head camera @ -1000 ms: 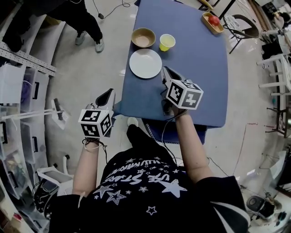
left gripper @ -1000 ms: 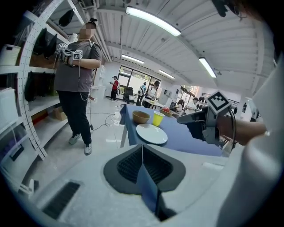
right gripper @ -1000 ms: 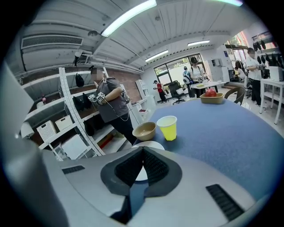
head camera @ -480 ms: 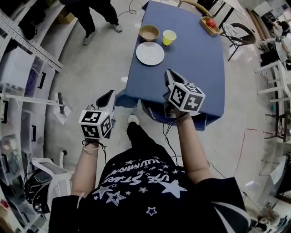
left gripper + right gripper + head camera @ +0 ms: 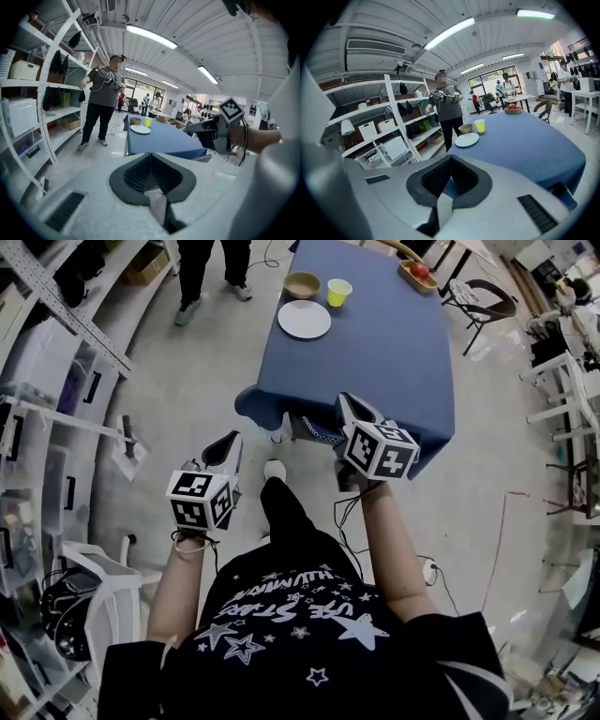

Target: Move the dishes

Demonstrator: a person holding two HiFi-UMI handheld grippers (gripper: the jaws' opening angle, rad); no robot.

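A white plate (image 5: 304, 319) lies near the far left end of the blue table (image 5: 384, 352). Behind it stand a tan bowl (image 5: 302, 284) and a yellow cup (image 5: 339, 291). The same plate (image 5: 467, 139), bowl (image 5: 465, 128) and cup (image 5: 479, 125) show in the right gripper view, and the plate (image 5: 140, 129) in the left gripper view. My left gripper (image 5: 225, 448) hangs over the floor, well short of the table, jaws shut and empty. My right gripper (image 5: 349, 411) is at the table's near edge, also shut on nothing. Both are far from the dishes.
A wooden tray with a red fruit (image 5: 418, 273) sits at the table's far right corner. A person (image 5: 208, 263) stands on the floor beyond the table's left side. Metal shelving (image 5: 56, 362) lines the left. A chair (image 5: 483, 294) stands right of the table.
The table and dishes have slid farther away and up in the head view as I back off. Both grippers keep their pose and stay shut.
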